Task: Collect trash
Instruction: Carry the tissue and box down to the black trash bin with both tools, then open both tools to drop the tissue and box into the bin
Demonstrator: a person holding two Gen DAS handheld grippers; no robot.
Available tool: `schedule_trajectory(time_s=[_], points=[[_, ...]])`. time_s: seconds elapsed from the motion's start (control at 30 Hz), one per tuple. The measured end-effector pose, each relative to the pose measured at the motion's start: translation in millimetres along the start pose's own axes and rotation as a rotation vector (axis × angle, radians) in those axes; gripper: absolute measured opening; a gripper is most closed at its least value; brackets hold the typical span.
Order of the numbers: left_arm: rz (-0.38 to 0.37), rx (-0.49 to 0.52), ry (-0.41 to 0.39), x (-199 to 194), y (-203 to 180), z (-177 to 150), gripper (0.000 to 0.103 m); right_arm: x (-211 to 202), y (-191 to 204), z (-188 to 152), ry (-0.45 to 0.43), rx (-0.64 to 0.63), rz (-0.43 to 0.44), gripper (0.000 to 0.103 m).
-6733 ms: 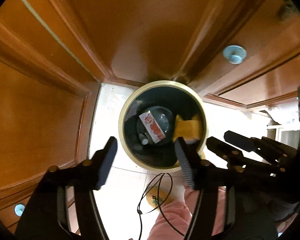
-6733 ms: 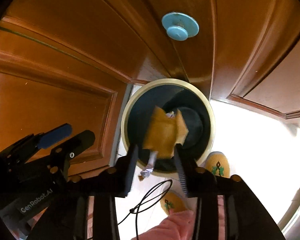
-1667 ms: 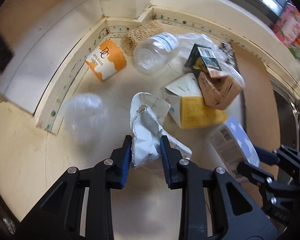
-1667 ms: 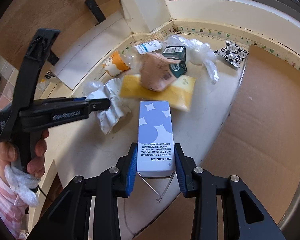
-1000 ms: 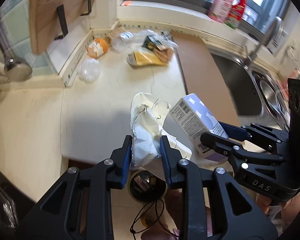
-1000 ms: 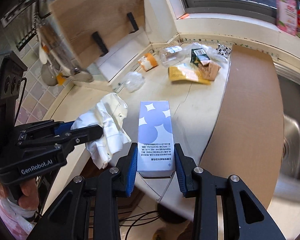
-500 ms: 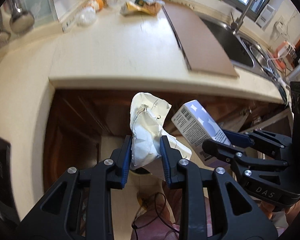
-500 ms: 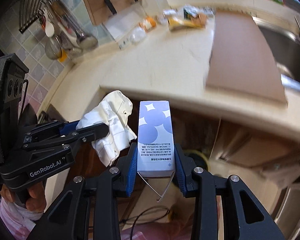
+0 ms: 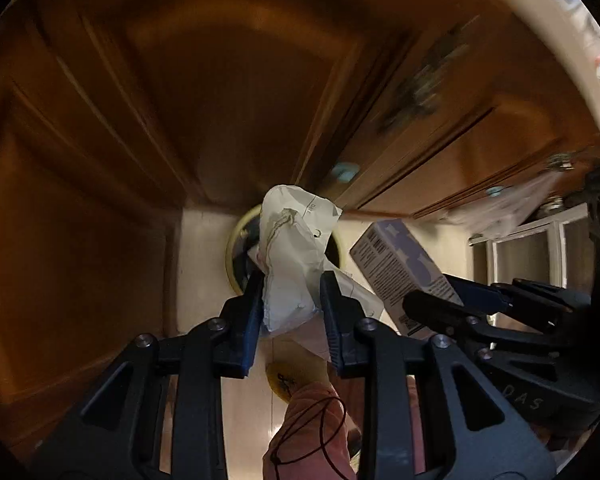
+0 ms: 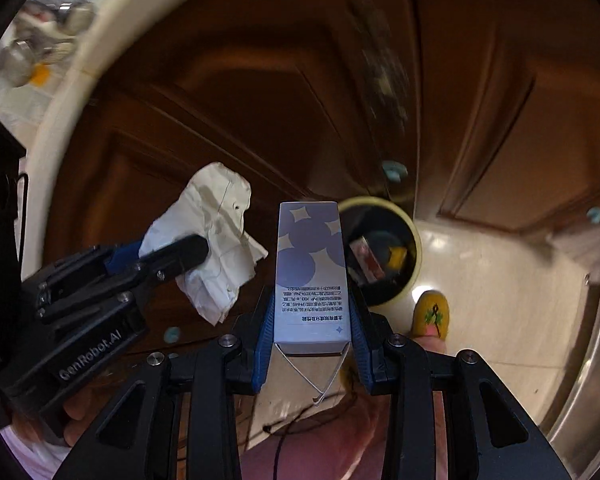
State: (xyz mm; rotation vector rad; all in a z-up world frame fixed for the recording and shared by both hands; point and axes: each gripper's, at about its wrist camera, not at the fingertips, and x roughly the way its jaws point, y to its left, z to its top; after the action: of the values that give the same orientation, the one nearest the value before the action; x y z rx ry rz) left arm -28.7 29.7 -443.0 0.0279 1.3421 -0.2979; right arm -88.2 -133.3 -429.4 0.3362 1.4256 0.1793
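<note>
My left gripper (image 9: 292,284) is shut on a crumpled white paper wrapper (image 9: 292,256), which hangs over a round cream-rimmed trash bin (image 9: 236,252) on the floor and hides most of it. My right gripper (image 10: 310,308) is shut on a tall white carton with blue-violet circles (image 10: 308,264). In the right wrist view the trash bin (image 10: 414,240) sits just right of the carton, with a red-and-white packet and a yellow scrap inside. The left gripper (image 10: 188,254) with the wrapper (image 10: 216,232) shows at the left there; the right gripper and carton (image 9: 400,268) show at the right in the left wrist view.
Brown wooden cabinet doors (image 9: 228,92) with pale blue knobs (image 10: 394,170) stand behind the bin. A cream countertop edge (image 10: 56,112) curves overhead. Pale floor tiles (image 10: 500,280) spread to the right. A person's yellow slipper (image 10: 432,312) and pink sleeve (image 9: 312,428) are below the grippers.
Both grippers have dropped from counter height to in front of the cabinet doors, still holding the wrapper and carton. The counter has left the middle of view and the bin now lies below them.
</note>
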Motion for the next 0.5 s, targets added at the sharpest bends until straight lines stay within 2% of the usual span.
schedule_trajectory(time_s=[0.17, 0.3, 0.37, 0.43, 0.5], points=[[0.026, -0.025, 0.037, 84.5, 21.5, -9.9, 0.025, 85.6, -29.8, 3.0, 0.05, 0.061, -0.014, 0.034], [0.04, -0.014, 0.046, 125.2, 31.0, -11.4, 0.026, 142.5, -43.9, 19.8, 0.086, 0.081, -0.026, 0.035], [0.031, -0.007, 0.056, 142.2, 35.6, -11.6, 0.029, 165.1, -46.7, 20.2, 0.104, 0.08, -0.033, 0.035], [0.002, -0.011, 0.103, 155.4, 37.4, -9.5, 0.037, 180.4, -51.0, 26.0, 0.12, 0.081, -0.041, 0.036], [-0.027, -0.013, 0.126, 166.3, 40.1, -10.1, 0.042, 195.4, -57.8, 28.8, 0.143, 0.095, -0.06, 0.044]])
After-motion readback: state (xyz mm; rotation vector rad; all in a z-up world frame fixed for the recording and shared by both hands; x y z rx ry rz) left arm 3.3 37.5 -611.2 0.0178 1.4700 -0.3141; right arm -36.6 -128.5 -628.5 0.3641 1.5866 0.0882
